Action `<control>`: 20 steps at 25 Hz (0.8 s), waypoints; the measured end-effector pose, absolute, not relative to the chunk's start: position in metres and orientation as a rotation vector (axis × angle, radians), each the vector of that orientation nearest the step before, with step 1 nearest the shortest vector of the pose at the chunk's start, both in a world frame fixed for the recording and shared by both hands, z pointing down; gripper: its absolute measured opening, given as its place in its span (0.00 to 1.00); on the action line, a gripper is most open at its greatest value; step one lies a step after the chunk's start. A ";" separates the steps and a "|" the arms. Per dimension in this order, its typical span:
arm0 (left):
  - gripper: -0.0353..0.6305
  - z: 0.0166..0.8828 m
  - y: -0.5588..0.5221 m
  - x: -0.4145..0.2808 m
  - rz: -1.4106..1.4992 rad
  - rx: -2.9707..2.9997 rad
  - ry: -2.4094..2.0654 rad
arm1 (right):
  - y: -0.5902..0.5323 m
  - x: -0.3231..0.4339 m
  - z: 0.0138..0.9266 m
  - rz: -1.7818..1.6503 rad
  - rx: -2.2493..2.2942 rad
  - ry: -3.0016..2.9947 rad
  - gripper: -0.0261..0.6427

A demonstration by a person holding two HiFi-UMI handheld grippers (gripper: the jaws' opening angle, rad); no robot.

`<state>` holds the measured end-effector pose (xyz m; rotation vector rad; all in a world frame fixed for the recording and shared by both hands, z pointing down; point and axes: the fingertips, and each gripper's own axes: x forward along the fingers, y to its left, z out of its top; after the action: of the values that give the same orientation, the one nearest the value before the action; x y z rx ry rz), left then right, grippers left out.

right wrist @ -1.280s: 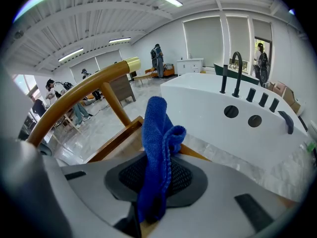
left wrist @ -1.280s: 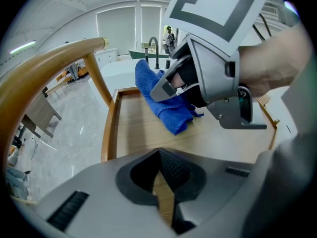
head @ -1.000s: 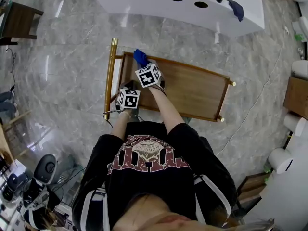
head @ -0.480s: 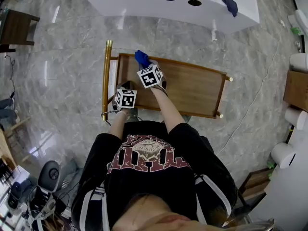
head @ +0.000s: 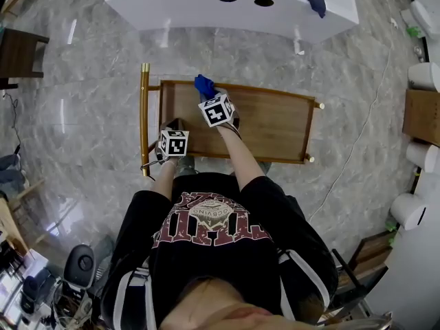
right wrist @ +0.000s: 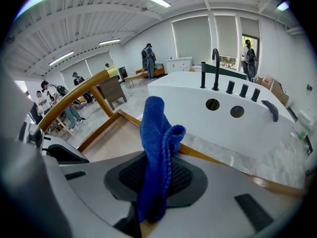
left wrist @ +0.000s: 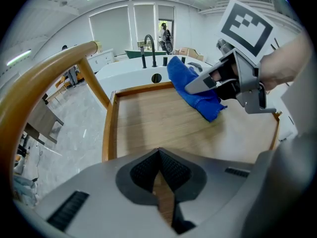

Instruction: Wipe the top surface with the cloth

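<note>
R gripper [right wrist: 157, 185]: jaws clamped on a blue terry cloth [right wrist: 157, 143], pinched mid-fold. One end sticks up past the pads, the rest hangs below.

Head view: R gripper [head: 208, 95] is over the far-left corner of the brown wooden table [head: 275, 126] w/ raised rim. The cloth [head: 203, 84] is bunched at its tip, right by the far rim.

L gripper view: R gripper [left wrist: 197, 85] comes in from the right, tilted down. The cloth [left wrist: 181, 73] droops from it, and its lower end looks to be touching the wood on the far part of the table [left wrist: 148, 120].

L gripper [left wrist: 159, 175]: jaws together, nothing btwn them; wood grain shows through the slit below the pads. In head view the L gripper [head: 173, 124] sits at the table's near-left corner, apart from R gripper and cloth.

Outward:
- A round gold-coloured handle bar [head: 144, 115] runs along the table's left end. It arcs across the L gripper view as handle bar [left wrist: 44, 78] and shows in the R gripper view as handle bar [right wrist: 84, 90].
- Past the far rim is a white bathtub unit [head: 206, 9] w/ black taps and two round holes. In the R gripper view the bathtub unit [right wrist: 223, 113] is straight ahead.
- A dark blue rag [head: 313, 1] lies on its right end.
- Grey marble-pattern floor [head: 82, 67] all round.
- Several people [right wrist: 148, 58] stand in the bkgd of the R gripper view.
</note>
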<state>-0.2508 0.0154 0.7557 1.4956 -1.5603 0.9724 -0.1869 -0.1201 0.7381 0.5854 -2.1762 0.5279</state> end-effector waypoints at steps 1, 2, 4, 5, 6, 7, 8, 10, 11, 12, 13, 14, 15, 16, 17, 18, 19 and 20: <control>0.12 0.755 0.015 -0.251 0.971 1.493 -1.563 | -0.121 -0.183 0.738 0.530 0.591 -2.172 0.17; 0.12 0.755 0.015 -0.251 0.969 1.489 -1.567 | -0.122 -0.179 0.738 0.533 0.597 -2.169 0.17; 0.12 0.755 0.016 -0.251 0.967 1.482 -1.570 | -0.124 -0.171 0.737 0.543 0.610 -2.165 0.17; 0.12 0.755 0.016 -0.250 0.967 1.481 -1.570 | -0.125 -0.167 0.737 0.547 0.617 -2.162 0.17; 0.12 0.755 0.015 -0.250 0.970 1.481 -1.568 | -0.126 -0.163 0.737 0.550 0.625 -2.160 0.17; 0.12 0.755 0.015 -0.250 0.975 1.483 -1.568 | -0.127 -0.159 0.737 0.552 0.631 -2.157 0.17; 0.12 0.755 0.015 -0.250 0.980 1.485 -1.569 | -0.128 -0.156 0.737 0.552 0.636 -2.154 0.17; 0.12 0.754 0.015 -0.249 0.986 1.488 -1.570 | -0.130 -0.148 0.737 0.554 0.646 -2.148 0.17; 0.12 0.755 0.016 -0.249 0.985 1.487 -1.569 | -0.130 -0.145 0.737 0.557 0.652 -2.146 0.17; 0.12 0.755 0.016 -0.249 0.985 1.486 -1.567 | -0.131 -0.142 0.737 0.561 0.658 -2.144 0.17; 0.12 0.755 0.016 -0.249 0.984 1.485 -1.564 | -0.132 -0.139 0.737 0.565 0.664 -2.142 0.17; 0.12 0.755 0.016 -0.249 0.985 1.485 -1.563 | -0.133 -0.136 0.736 0.568 0.670 -2.140 0.17; 0.12 0.755 0.016 -0.249 0.988 1.487 -1.561 | -0.133 -0.132 0.736 0.570 0.674 -2.137 0.17; 0.12 0.755 0.016 -0.250 0.993 1.489 -1.561 | -0.134 -0.129 0.737 0.570 0.676 -2.135 0.17; 0.12 0.755 0.016 -0.250 0.998 1.492 -1.562 | -0.135 -0.127 0.737 0.569 0.677 -2.133 0.17; 0.12 0.755 0.016 -0.250 1.004 1.495 -1.563 | -0.135 -0.124 0.737 0.568 0.679 -2.132 0.17; 0.12 0.754 0.016 -0.250 1.007 1.496 -1.562 | -0.136 -0.120 0.737 0.569 0.684 -2.131 0.17; 0.12 0.754 0.017 -0.249 1.009 1.495 -1.561 | -0.136 -0.117 0.737 0.572 0.690 -2.130 0.17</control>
<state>-0.2492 0.0169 0.7545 1.4949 -1.5610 1.0087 -0.1167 -0.1364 0.7373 0.6897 -2.1298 0.5722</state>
